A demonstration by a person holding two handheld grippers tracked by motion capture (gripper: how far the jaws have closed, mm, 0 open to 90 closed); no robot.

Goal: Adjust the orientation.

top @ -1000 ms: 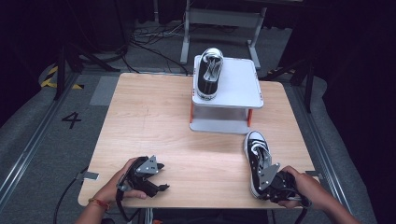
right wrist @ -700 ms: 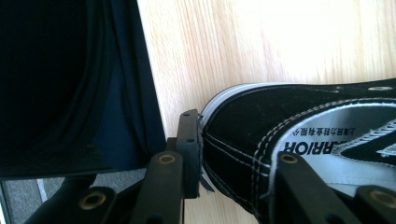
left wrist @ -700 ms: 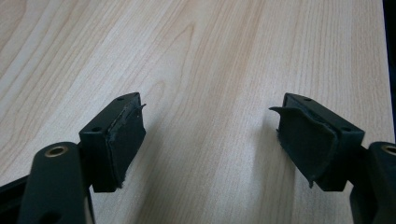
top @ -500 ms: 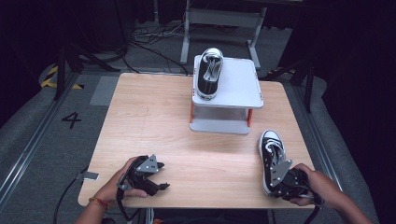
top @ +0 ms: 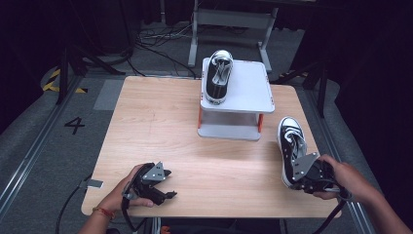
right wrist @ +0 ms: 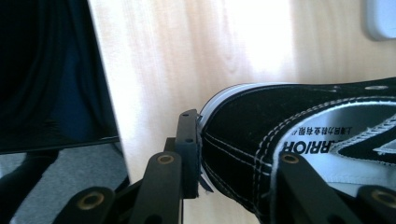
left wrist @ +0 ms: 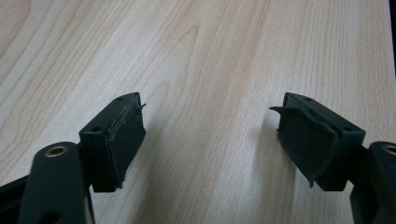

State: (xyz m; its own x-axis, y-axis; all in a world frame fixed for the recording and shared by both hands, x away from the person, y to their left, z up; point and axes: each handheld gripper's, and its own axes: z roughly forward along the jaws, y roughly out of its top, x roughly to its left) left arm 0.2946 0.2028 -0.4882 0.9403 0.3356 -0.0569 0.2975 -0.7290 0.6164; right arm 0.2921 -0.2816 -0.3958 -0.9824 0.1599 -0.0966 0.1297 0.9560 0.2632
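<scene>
Nothing had shifted at seven o'clock on the table, where the left gripper (top: pixel 155 183) lay in the person's left hand with its jaws spread wide over bare wood (left wrist: pixel 210 116), holding nothing. Across at five o'clock, the right gripper (top: pixel 306 171) had carried the black-and-white high-top sneaker (top: pixel 291 146) outward from its spot a second before to the table's right edge, one jaw pressed flat against the heel (right wrist: pixel 224 135) in a firm clamp. Its mate (top: pixel 217 78) already stood on the small grey two-tier shoe stand (top: pixel 253 92) at twelve o'clock, so the held sneaker likely belonged beside it.
</scene>
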